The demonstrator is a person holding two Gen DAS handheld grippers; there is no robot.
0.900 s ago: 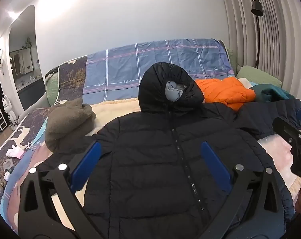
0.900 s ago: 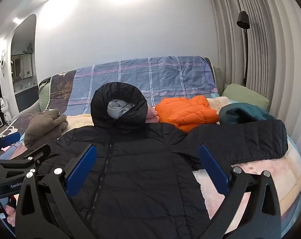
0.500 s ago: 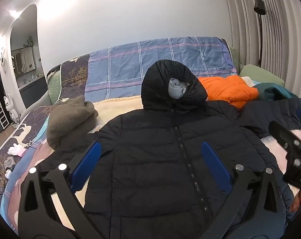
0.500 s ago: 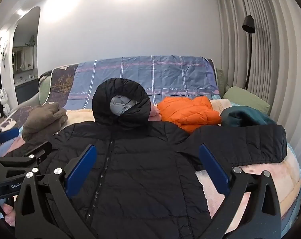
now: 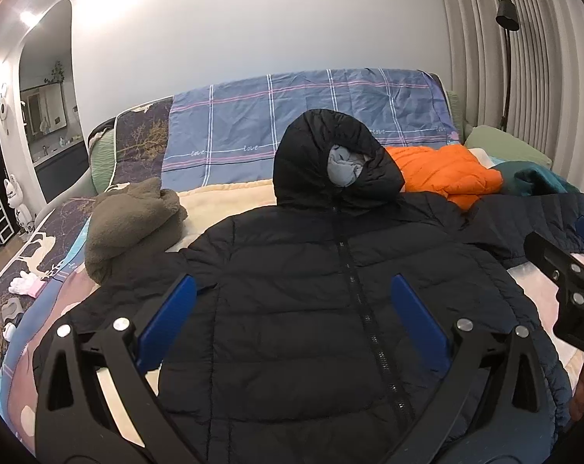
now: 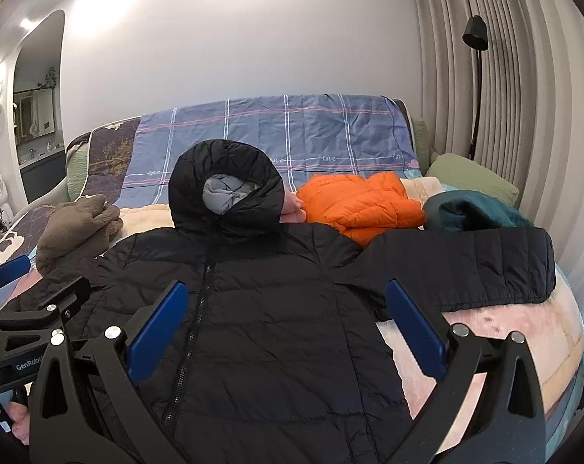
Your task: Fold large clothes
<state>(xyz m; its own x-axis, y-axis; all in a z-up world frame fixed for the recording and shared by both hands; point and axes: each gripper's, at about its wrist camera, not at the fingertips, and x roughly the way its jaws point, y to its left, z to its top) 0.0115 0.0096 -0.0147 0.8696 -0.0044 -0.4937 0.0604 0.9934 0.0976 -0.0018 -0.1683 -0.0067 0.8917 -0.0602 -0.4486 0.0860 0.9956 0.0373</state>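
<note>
A black quilted hooded puffer jacket [image 5: 311, 290] lies zipped and face up across a bed with a pale pink blanket [image 6: 523, 332], hood toward the far plaid blue bedspread [image 5: 311, 116], one sleeve stretched out to the right. Both tools hover above its near half: the left gripper [image 5: 292, 309] and the right gripper [image 6: 284, 317] each stand with blue-padded jaws wide apart, holding nothing. The jacket looks light, soft and springy, its shell likely slick; a sleeve cuff or the hem edge would give the surest hold. A brown fleece garment [image 5: 129, 224] touches its left shoulder, while an orange puffer jacket [image 6: 361, 205] and a teal garment [image 6: 473, 210] crowd the far right, just behind the outstretched sleeve.
</note>
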